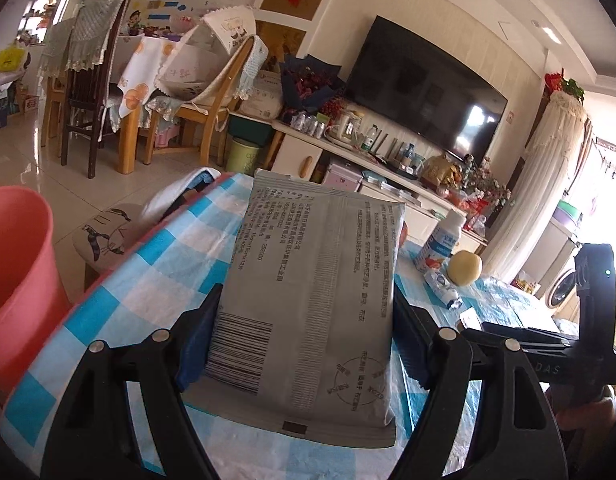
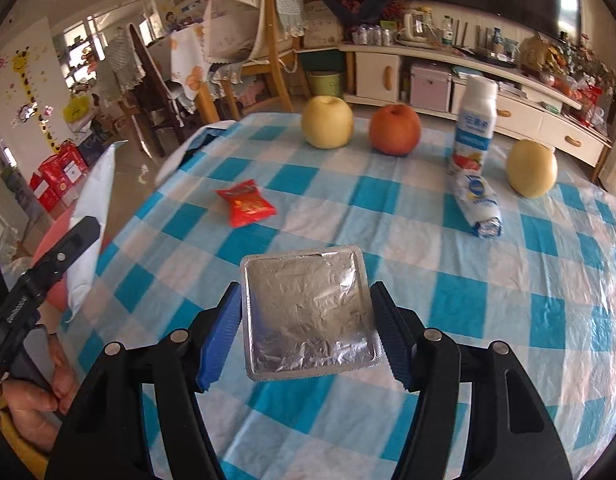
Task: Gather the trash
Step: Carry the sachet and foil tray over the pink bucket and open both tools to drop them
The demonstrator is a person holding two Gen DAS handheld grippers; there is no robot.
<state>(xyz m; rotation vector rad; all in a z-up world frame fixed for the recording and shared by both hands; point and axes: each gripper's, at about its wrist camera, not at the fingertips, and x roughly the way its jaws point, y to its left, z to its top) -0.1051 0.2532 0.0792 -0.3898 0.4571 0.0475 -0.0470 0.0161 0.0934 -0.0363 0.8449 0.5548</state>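
Mid-task: grey printed packet (image 1: 308, 304) gripped in left tongs (image 1: 303, 344), square foil-topped tray (image 2: 310, 312) clamped in right tongs (image 2: 308, 336), both above checked surface (image 2: 488, 304). Red snack wrapper (image 2: 247, 203) uncollected; pink bin (image 1: 15, 272) beside surface.

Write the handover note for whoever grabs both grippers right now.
Left gripper: shut on grey packet, lifted off the table, beside the pink bin.
Right gripper: shut on foil pack, held above the checked tablecloth.
Done: two pieces picked up, neither binned yet.
Left: drop both in the bin, then collect the red snack packet and the fallen small bottle. Whether the upright bottle is trash can't be told. Fruit stays.
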